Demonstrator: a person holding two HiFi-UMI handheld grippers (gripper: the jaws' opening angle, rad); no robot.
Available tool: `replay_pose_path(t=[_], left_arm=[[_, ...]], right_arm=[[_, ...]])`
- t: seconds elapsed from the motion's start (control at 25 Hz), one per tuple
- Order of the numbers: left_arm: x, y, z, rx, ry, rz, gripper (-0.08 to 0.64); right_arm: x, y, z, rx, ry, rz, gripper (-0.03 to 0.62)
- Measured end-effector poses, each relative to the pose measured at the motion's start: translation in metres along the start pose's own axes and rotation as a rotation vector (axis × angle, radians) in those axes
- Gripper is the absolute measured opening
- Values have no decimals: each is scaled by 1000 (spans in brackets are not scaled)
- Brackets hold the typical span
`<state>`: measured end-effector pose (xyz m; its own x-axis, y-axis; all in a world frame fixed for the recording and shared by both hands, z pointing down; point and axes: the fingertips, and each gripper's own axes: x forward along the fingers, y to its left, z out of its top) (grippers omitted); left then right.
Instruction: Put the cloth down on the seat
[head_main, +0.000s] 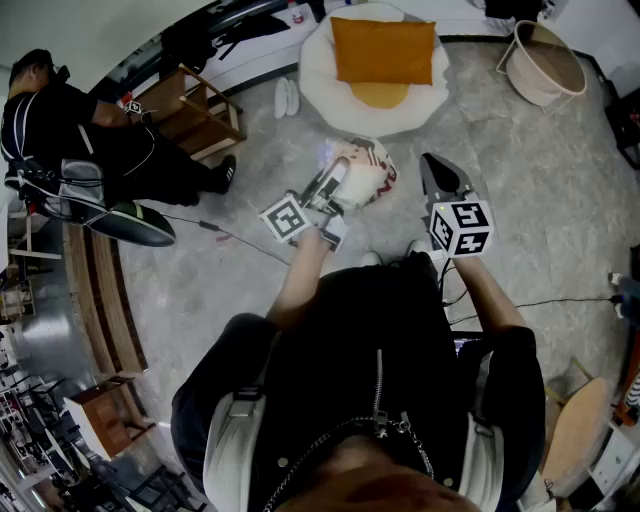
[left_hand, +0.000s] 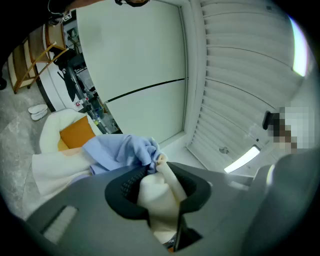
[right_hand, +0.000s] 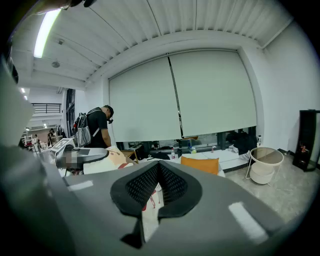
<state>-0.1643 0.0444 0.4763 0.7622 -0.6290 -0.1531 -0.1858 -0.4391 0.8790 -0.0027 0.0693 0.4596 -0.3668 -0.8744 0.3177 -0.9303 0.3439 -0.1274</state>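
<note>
Left gripper (head_main: 337, 176) is pinched shut on the cloth (head_main: 368, 172). Its own view shows a cream fold of that cloth (left_hand: 152, 192) wedged between the two pads, with a pale blue bunch (left_hand: 122, 150) spilling out just past the tips. From the head view the cloth hangs in a bundle in front of the person, cream with red print, held above the floor and not resting on anything.

To the right of the bundle, the right gripper (head_main: 435, 170) stands near the cloth but apart from it. In its own view the right gripper (right_hand: 159, 167) has its pads pressed together at the tips. The cream and red fabric seen through the gap lower down seems to lie beyond the jaws, not in them, so I judge this gripper empty.

The seat (head_main: 315, 60), a round white one with an orange cushion (head_main: 383, 50), lies ahead of both grippers and well apart from the cloth. So the cloth is picked up, but carrying it over, lowering it onto the seat and letting go are not yet done.
</note>
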Motion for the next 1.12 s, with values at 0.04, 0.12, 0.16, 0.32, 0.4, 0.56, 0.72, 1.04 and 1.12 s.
replay_pose_path(t=[0.04, 0.12, 0.16, 0.32, 0.4, 0.56, 0.72, 1.04, 1.12], left_arm=[[-2, 0, 3, 0, 1, 4, 104], [-5, 0, 7, 2, 4, 7, 104], [-6, 0, 8, 4, 5, 5, 104], [-5, 2, 9, 11, 4, -4, 104], [-6, 2, 7, 4, 3, -4, 104], [-7, 0, 7, -6, 4, 4, 104], [-8, 0, 8, -4, 4, 6, 104], [-7, -2, 3, -2, 5, -4, 104], [-7, -3, 2, -5, 4, -11, 104]], right_arm=[[1, 3, 1, 0, 1, 2, -6], [2, 8, 2, 0, 3, 6, -6], [3, 10, 1, 0, 5, 7, -6], [5, 12, -3, 2, 7, 7, -6], [4, 12, -3, 15, -7, 10, -5], [0, 10, 6, 62, -55, 26, -2], [1, 12, 3, 73, -36, 38, -2], [-1, 11, -4, 86, -16, 49, -1], [-2, 12, -6, 85, -18, 49, 0]])
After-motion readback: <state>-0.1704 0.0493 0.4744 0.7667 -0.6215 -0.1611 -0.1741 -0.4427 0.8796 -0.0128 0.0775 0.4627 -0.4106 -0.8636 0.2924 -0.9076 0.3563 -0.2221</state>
